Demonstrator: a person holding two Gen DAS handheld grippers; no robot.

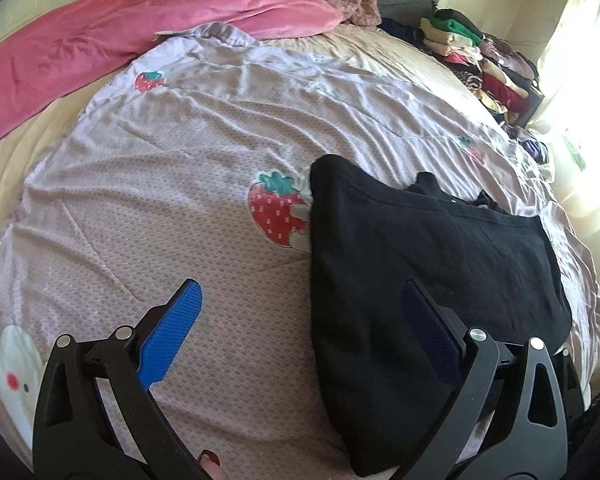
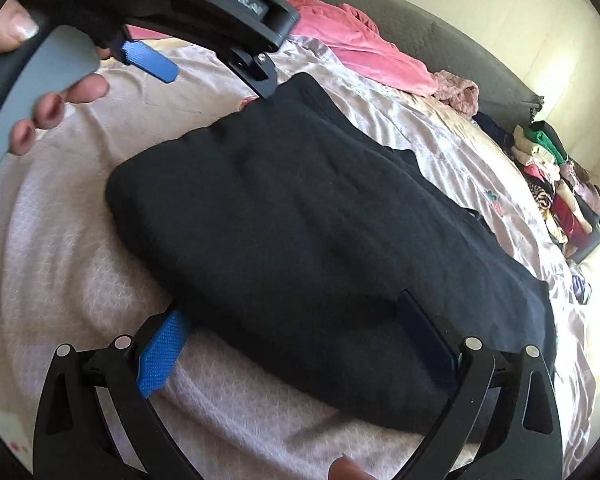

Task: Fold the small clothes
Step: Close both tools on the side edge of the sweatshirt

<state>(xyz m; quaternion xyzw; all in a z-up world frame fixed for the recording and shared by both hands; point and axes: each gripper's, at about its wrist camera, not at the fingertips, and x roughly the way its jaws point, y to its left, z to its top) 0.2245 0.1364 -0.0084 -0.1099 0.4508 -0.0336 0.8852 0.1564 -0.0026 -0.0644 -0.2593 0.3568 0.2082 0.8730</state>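
While both sets of jaws stand wide open and hold nothing, we weigh up a soft black garment lying on the bed.

Nearest us, the right gripper (image 2: 292,344) straddles the near edge of the black garment (image 2: 300,232), one finger on the bedspread (image 2: 60,272), the other over the cloth; the left gripper (image 1: 300,328) hovers at its left edge, one blue pad over the bedspread. We judge the garment light, limp, thick and already doubled, so it will sag unless pinched through all layers at an edge or corner. Farther off lie a pink blanket (image 1: 100,36) and a stack of folded clothes (image 1: 480,64).
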